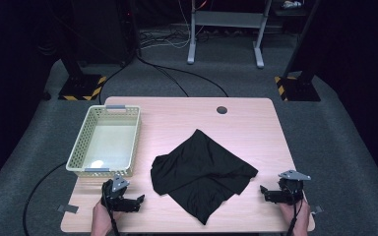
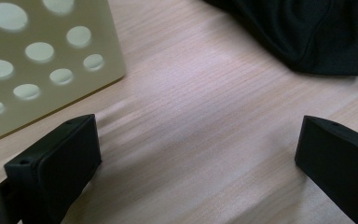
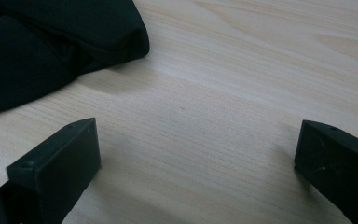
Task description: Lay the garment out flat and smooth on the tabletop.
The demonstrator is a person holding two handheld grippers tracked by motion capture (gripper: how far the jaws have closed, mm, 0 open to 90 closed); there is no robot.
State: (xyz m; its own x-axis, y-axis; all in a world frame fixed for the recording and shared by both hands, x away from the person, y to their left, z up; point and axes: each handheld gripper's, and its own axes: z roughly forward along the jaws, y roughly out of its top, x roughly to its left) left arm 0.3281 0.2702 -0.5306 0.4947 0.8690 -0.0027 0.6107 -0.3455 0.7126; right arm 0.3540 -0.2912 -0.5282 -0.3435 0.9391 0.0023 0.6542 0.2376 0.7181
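Observation:
A crumpled black cloth point(image 1: 202, 169) lies in the middle of the light wooden table point(image 1: 246, 125). To its left stands an empty cream perforated basket point(image 1: 106, 140). My left gripper point(image 1: 137, 201) rests low at the table's front left, just below the basket, open with bare wood between its jaws. In the left gripper view the basket's wall point(image 2: 37, 60) is at the upper left and the cloth's edge point(image 2: 317, 32) at the upper right. My right gripper point(image 1: 266, 191) rests at the front right, open and empty. In the right gripper view the cloth point(image 3: 51, 42) lies at the upper left.
A round cable hole point(image 1: 221, 109) sits near the table's far edge. Cables trail from both grippers off the front edge. Beyond the table are grey carpet, a metal frame point(image 1: 225, 29) and two stands with yellow-black striped bases point(image 1: 81, 88).

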